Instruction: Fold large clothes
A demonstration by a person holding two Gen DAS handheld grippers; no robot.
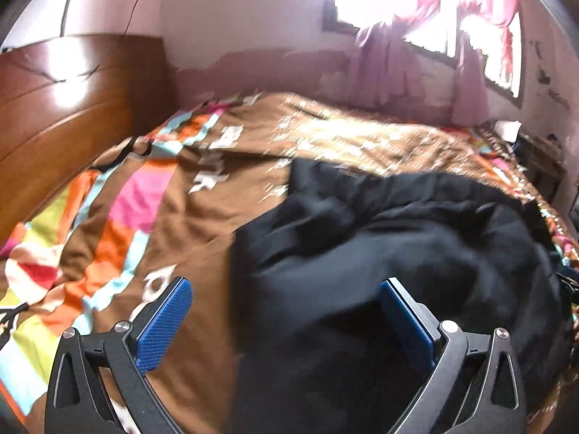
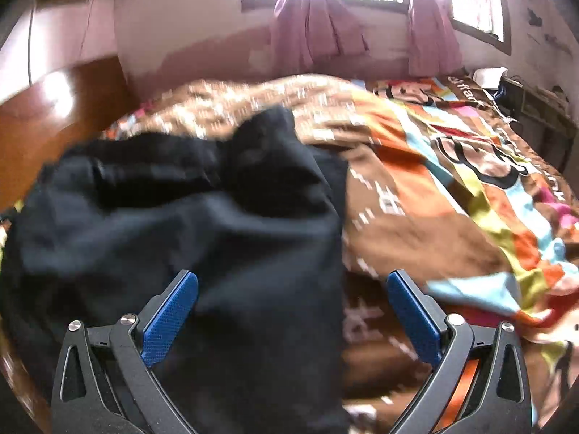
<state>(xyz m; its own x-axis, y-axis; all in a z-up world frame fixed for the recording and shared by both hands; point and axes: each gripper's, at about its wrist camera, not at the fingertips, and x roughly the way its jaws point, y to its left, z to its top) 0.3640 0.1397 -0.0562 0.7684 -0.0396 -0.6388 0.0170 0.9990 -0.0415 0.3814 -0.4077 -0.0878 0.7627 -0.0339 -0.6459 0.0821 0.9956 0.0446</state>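
Observation:
A large black garment (image 1: 380, 253) lies bunched on a bed with a brown patterned blanket (image 1: 202, 224). In the left wrist view it fills the centre and right. My left gripper (image 1: 286, 289) is open above the garment's left edge, blue pads wide apart, holding nothing. In the right wrist view the garment (image 2: 181, 217) fills the left and centre. My right gripper (image 2: 291, 282) is open above its right edge, empty. Both views are motion-blurred.
A wooden headboard (image 1: 61, 115) stands at the left. A pink wall with a window and pink curtains (image 2: 318, 25) runs behind the bed. A dark shelf unit (image 2: 535, 108) with a white object sits at the far right.

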